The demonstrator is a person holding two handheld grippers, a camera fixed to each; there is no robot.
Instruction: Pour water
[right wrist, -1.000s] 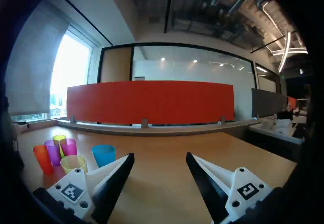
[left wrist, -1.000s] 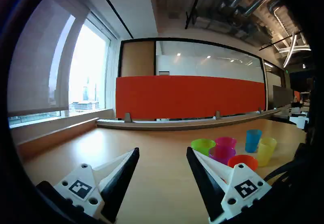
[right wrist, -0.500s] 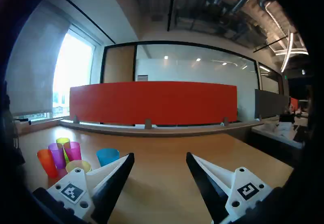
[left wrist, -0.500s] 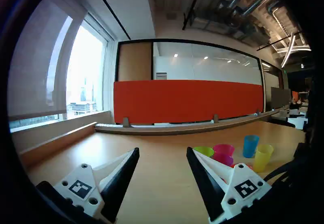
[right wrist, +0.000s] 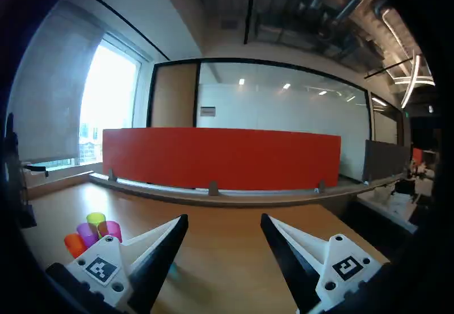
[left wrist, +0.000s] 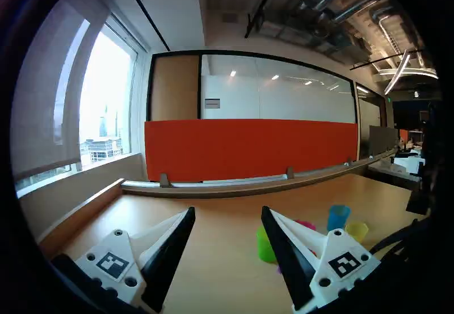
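**Left gripper view:** my left gripper [left wrist: 227, 209], fingers apart and empty, hovers over the table [left wrist: 221, 243]. The green cup [left wrist: 264, 246] sits just beside its right finger, with the blue cup [left wrist: 338, 217] and yellow cup [left wrist: 357, 231] farther right.

**Right gripper view:** my right gripper [right wrist: 224, 216], likewise spread and empty, has the orange cup [right wrist: 74, 245], purple cup [right wrist: 88, 234] and pink cup [right wrist: 111, 230] ahead to its left.

I judge the step in hand to be the approach. Next, one gripper must swing to a cup and close on it. The tight cluster may crowd the fingers. An orange partition [right wrist: 221, 158] stands far ahead.

The coloured cups [left wrist: 338, 217] now sit lower in both views than a second ago, several partly hidden behind the jaws.
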